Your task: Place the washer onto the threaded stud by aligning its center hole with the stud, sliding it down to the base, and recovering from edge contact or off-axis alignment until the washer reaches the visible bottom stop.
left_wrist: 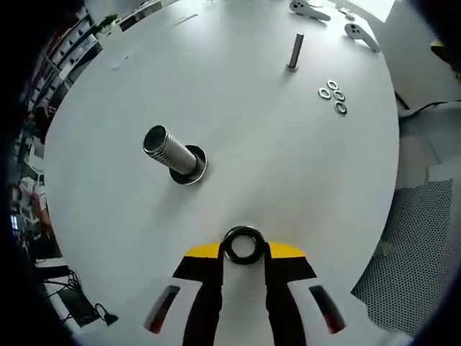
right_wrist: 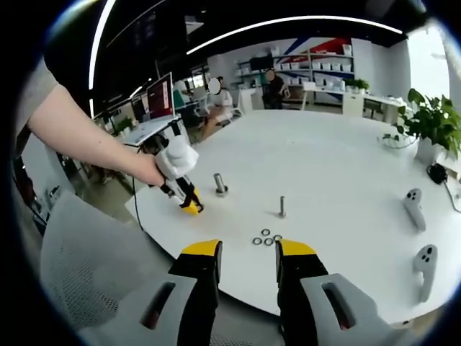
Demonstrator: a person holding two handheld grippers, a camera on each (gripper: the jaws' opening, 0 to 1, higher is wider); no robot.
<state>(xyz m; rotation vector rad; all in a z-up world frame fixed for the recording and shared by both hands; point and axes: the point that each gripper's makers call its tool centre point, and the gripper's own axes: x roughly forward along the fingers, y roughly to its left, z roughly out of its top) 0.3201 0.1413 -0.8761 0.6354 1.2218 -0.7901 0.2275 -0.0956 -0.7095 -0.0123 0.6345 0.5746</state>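
Between left gripper jaws, washer clamped

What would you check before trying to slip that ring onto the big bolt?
1. Washer gripped: ok. It sits between the left gripper tips, hole visible.
2. Large threaded stud free to take it: ok for the top; a washer already sits at its base.
3. Hole lined up with the stud: not ok. The held washer is apart from the stud, nearer the table edge.
4. Right gripper out of the way: ok. It is open and empty, back from the table.
5. Spare washers and small stud clear of the path: ok, off to the far side.
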